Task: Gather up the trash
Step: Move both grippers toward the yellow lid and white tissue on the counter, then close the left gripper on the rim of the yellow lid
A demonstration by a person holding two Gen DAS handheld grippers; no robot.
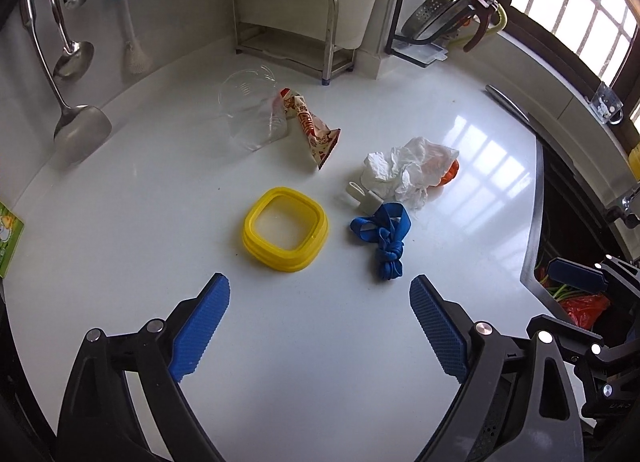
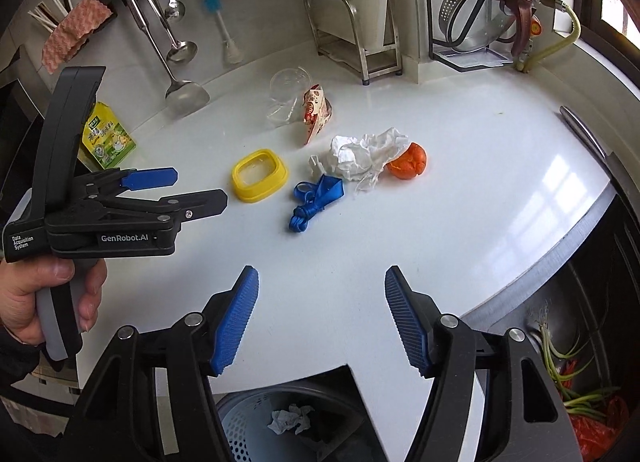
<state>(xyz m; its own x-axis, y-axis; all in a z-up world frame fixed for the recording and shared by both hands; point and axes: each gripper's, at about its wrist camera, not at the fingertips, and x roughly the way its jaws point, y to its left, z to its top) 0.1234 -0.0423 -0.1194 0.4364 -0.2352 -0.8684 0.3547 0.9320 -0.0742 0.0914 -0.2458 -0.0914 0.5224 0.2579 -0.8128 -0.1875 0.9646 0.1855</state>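
Trash lies on the white counter point(image 1: 120, 222): a yellow square ring point(image 1: 285, 228), a knotted blue ribbon point(image 1: 386, 244), crumpled white tissue point(image 1: 408, 170) over an orange piece point(image 2: 409, 161), a red-and-white snack wrapper point(image 1: 312, 126), a clear plastic cup point(image 1: 252, 110) and a small white clip point(image 1: 362, 196). My left gripper point(image 1: 320, 294) hovers open just short of the yellow ring, nothing between its pads. My right gripper point(image 2: 322, 290) is open and empty above the counter's near edge, the blue ribbon point(image 2: 314, 198) ahead of it. A hand point(image 2: 40, 294) holds the left gripper point(image 2: 192, 188) at the left.
A bin basket point(image 2: 248, 422) with crumpled paper sits below the counter edge. The sink point(image 2: 580, 362) at right holds green stems and red plastic. Ladles point(image 1: 68, 62), a metal rack point(image 1: 288, 22), a dish rack point(image 2: 480, 14) and a green packet point(image 2: 106, 138) line the back.
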